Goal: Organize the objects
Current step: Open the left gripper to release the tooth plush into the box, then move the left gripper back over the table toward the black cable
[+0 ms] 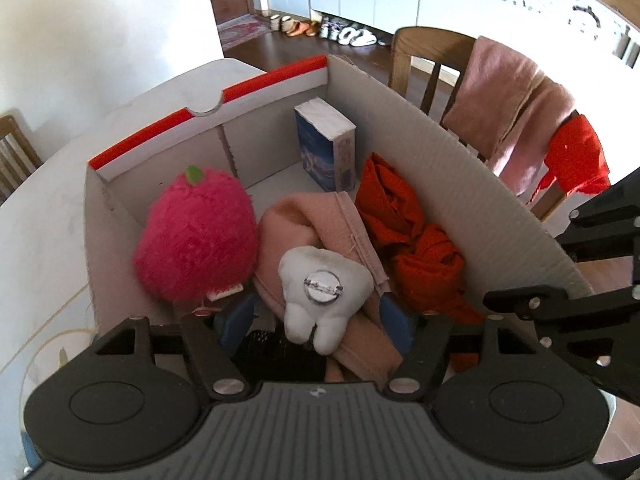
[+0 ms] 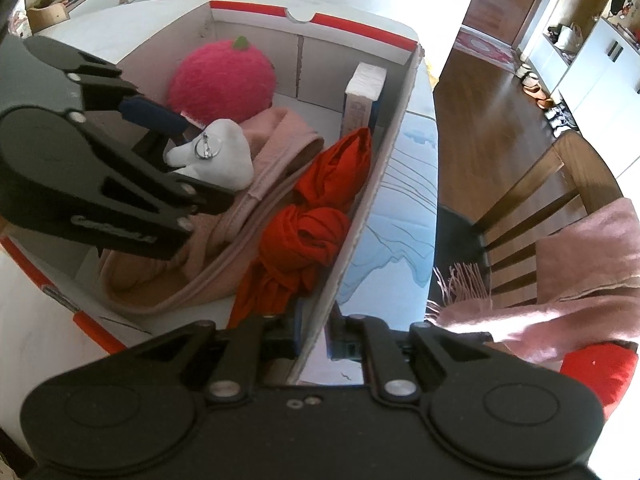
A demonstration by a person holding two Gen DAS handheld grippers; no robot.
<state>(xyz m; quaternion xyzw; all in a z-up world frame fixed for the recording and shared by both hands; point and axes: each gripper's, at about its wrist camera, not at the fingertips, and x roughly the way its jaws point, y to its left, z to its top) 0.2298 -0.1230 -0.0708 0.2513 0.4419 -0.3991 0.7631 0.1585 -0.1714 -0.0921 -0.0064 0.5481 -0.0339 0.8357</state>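
The left tool (image 1: 316, 320) hangs over the near end of the cardboard box (image 1: 460, 152), its blue pads (image 1: 394, 312) standing wide on either side of a white tooth-shaped plush (image 1: 320, 292). Whether the pads touch the plush is hard to tell. It is soft and lumpy, with a round metal pin clasp on its upturned side, and it lies on a folded pink cloth (image 1: 320, 216) of fuzzy weave. The right tool (image 2: 316, 336) is narrowed down onto the box's right wall, one pad inside and one outside; its fingertips are largely hidden by the wall.

Left of the pink cloth sits a round, shaggy magenta plush (image 1: 196, 236) with a green leaf on top. To the right a crumpled red cloth (image 1: 404, 224) fills the space along the corrugated wall. In the far right corner a thick book (image 1: 326, 148) stands upright. The box rests on a pale bench (image 1: 44, 216). Beyond it, a wooden chair (image 1: 424, 60) carries a pink scarf (image 1: 516, 108).
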